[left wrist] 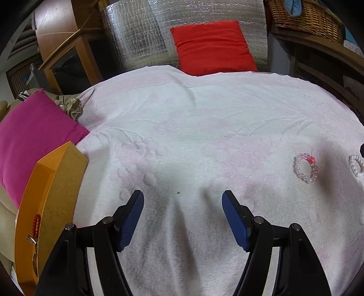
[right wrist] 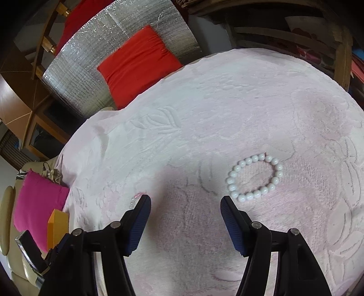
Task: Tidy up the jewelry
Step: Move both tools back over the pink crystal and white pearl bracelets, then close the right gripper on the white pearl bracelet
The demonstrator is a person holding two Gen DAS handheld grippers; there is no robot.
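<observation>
A pink-and-clear bead bracelet (left wrist: 306,168) with a red bead lies on the white towel (left wrist: 182,127), right of my left gripper (left wrist: 183,200), which is open and empty above the towel. A white bead bracelet (right wrist: 254,177) lies on the towel just ahead and right of my right gripper (right wrist: 185,205), which is open and empty; it also shows at the right edge of the left wrist view (left wrist: 356,165). An orange box (left wrist: 45,216) at the left holds a red bead bracelet (left wrist: 36,224) and a gold piece. The pink bracelet (right wrist: 134,200) peeks out beside my right gripper's left finger.
A magenta cushion (left wrist: 34,136) lies left of the towel beyond the orange box. A red cushion (left wrist: 211,45) leans on a silver foil sheet (left wrist: 136,34) at the back. A wicker basket (left wrist: 307,16) and wooden furniture stand behind.
</observation>
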